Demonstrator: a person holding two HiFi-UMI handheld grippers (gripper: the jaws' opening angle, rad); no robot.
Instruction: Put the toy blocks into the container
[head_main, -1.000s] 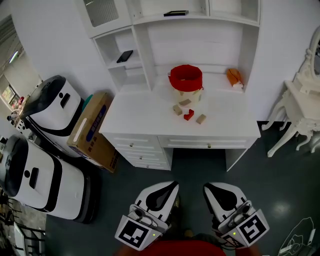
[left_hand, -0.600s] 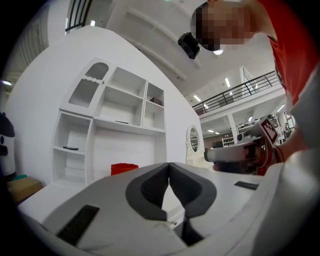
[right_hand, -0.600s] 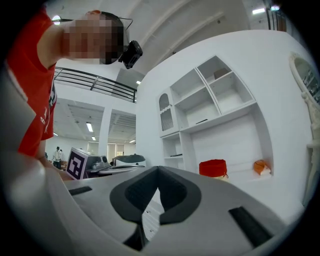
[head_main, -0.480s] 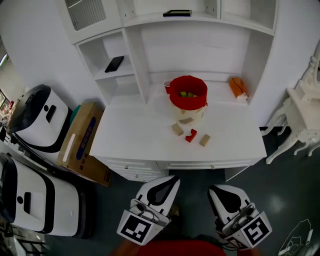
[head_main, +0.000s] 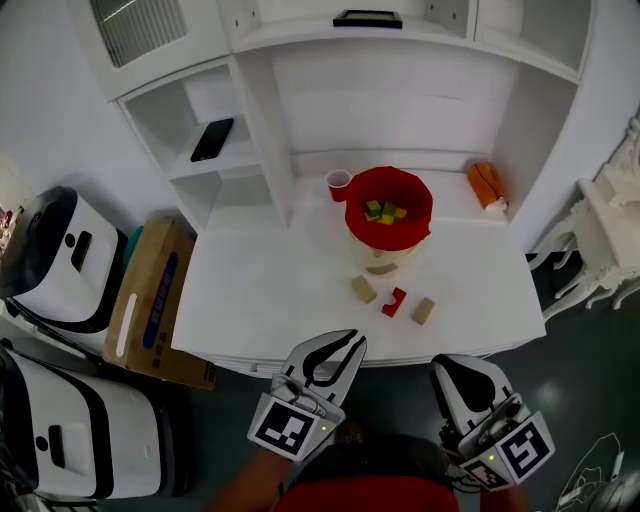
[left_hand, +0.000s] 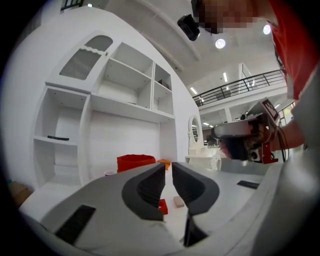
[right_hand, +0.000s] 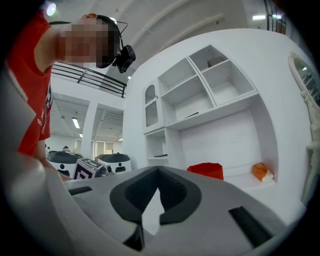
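Head view: set high above and behind both tongs, aimed steeply down. Takes in left gripper (head_main: 345, 345) and right gripper (head_main: 447, 365) at the bottom edge, with white desk (head_main: 270, 290) just ahead of their tips.
Left gripper view: low, about level, along own jaws, just eased apart, nothing between.
Right gripper view: likewise, jaws together.
Shared by all three: red container (head_main: 356, 215) and shelving (head_main: 250, 110), beyond the tips.

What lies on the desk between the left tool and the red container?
Head view: a tan block and a red block, on otherwise bare white desktop.
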